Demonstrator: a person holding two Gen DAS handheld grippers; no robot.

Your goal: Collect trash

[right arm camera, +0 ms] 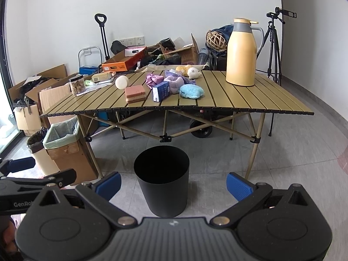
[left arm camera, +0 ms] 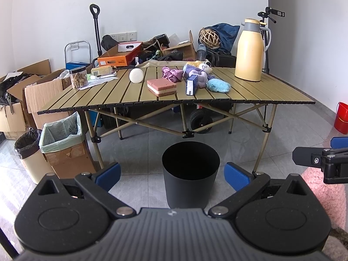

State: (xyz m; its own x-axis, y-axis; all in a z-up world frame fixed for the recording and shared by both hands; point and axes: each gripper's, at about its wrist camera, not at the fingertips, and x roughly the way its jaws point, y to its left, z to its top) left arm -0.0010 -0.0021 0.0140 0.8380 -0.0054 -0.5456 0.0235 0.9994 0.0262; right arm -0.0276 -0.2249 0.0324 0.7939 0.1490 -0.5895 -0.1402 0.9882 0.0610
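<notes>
A black round bin (left arm camera: 191, 174) (right arm camera: 162, 178) stands on the floor in front of the folding slatted table (left arm camera: 250, 91) (right arm camera: 239, 97). On the table lie a blue carton (left arm camera: 191, 84) (right arm camera: 160, 91), a pink sponge block (left arm camera: 161, 87) (right arm camera: 135, 93), a white ball (left arm camera: 136, 75) (right arm camera: 121, 82), a purple cloth (left arm camera: 171, 74) (right arm camera: 154, 80) and plush toys (left arm camera: 218, 86) (right arm camera: 191, 91). My left gripper (left arm camera: 173, 176) hangs open over the bin, holding nothing. Also open with nothing in it, my right gripper (right arm camera: 173, 183) is just right of the bin; it appears in the left wrist view (left arm camera: 315, 152).
A yellow thermos jug (left arm camera: 250, 50) (right arm camera: 240, 52) stands at the table's right end, a snack jar (left arm camera: 78, 77) (right arm camera: 77, 84) at its left. A lined cardboard box (left arm camera: 63, 143) (right arm camera: 65, 143) and a bagged bin (left arm camera: 28, 152) sit left. A tripod (right arm camera: 274, 50) and red bucket (left arm camera: 342, 117) are right.
</notes>
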